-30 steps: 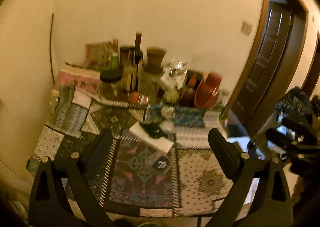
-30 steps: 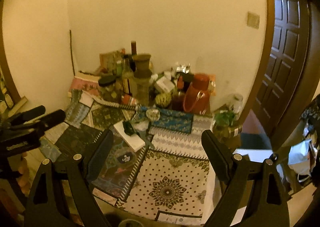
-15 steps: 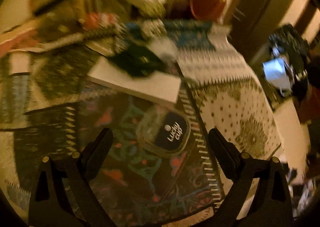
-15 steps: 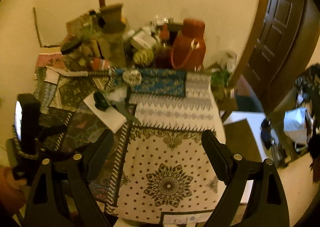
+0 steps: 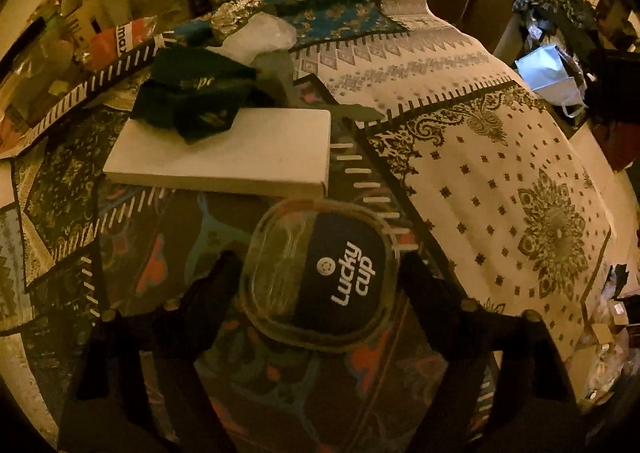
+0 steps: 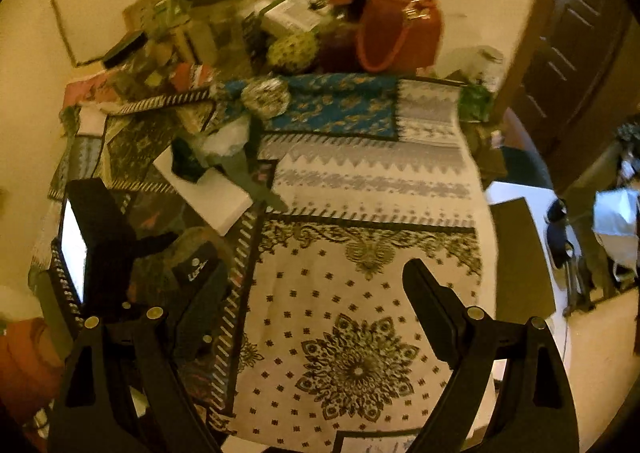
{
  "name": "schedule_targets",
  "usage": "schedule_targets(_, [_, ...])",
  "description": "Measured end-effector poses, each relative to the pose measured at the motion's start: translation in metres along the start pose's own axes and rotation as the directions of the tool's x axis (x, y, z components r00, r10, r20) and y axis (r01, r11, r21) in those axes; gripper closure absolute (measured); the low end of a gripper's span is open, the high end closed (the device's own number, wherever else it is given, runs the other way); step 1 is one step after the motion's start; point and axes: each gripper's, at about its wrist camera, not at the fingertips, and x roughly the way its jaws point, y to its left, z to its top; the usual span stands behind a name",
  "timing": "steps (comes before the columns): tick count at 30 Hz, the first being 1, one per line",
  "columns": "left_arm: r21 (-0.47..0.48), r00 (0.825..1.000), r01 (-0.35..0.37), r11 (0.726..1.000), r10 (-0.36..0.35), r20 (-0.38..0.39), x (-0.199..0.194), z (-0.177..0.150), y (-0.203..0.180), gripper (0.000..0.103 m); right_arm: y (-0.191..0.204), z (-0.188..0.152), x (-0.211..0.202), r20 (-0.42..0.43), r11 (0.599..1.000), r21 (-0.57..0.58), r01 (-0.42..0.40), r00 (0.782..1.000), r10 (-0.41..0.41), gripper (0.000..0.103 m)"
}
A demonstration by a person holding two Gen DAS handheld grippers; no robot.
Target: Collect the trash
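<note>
A clear plastic cup with a dark "Lucky cup" label lies on the dark patterned tablecloth. My left gripper points down over it. Its jaws are closing with the cup between them, and the fingertips sit right at the cup's sides without clearly pressing. The right wrist view shows this gripper and cup at the left. My right gripper hangs open above the white patterned cloth, holding nothing. A dark green wrapper, crumpled clear plastic and a foil ball lie further back.
A flat white box lies just beyond the cup. Jars, bottles and a red jug crowd the back of the table by the wall. A brown door stands at the right, and a white bag sits beyond the table's right edge.
My left gripper dropped and tilted down onto the cup, which now lies between its narrowing jaws. My right gripper also sank and tipped toward the white cloth, its jaws unchanged.
</note>
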Motion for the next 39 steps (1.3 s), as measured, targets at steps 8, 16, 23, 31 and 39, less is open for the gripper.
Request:
schedule_targets(8, [-0.088,1.000,-0.009,0.996,0.009,0.000,-0.014,-0.019,0.036,0.027,0.034,0.027,0.036,-0.075,0.984,-0.138,-0.113,0.992,0.103,0.015])
schedule_targets(16, [-0.365,0.997,-0.046,0.930,0.063,0.036,-0.044,-0.048,0.116,0.029,0.055,0.086,0.072,-0.050,0.978,0.019,-0.205,0.977,0.206,0.015])
schedule_targets(23, [-0.460,0.985,-0.039,0.887,0.111,0.129,-0.079,-0.052,0.146,0.029,0.036,0.111,0.145,-0.123,0.895,0.355,-0.269,0.936,0.330,0.021])
schedule_targets(31, [-0.451,0.970,-0.016,0.892,0.123,0.208,-0.106,-0.029,0.143,0.029,0.041,0.108,0.167,-0.164,0.882,0.390,-0.263,0.923,0.348,0.070])
schedule_targets(39, [-0.424,0.948,0.015,0.906,0.122,0.293,-0.133,-0.004,0.116,0.029,0.039,0.105,0.114,-0.066,0.952,0.217,-0.217,0.970,0.236,0.087])
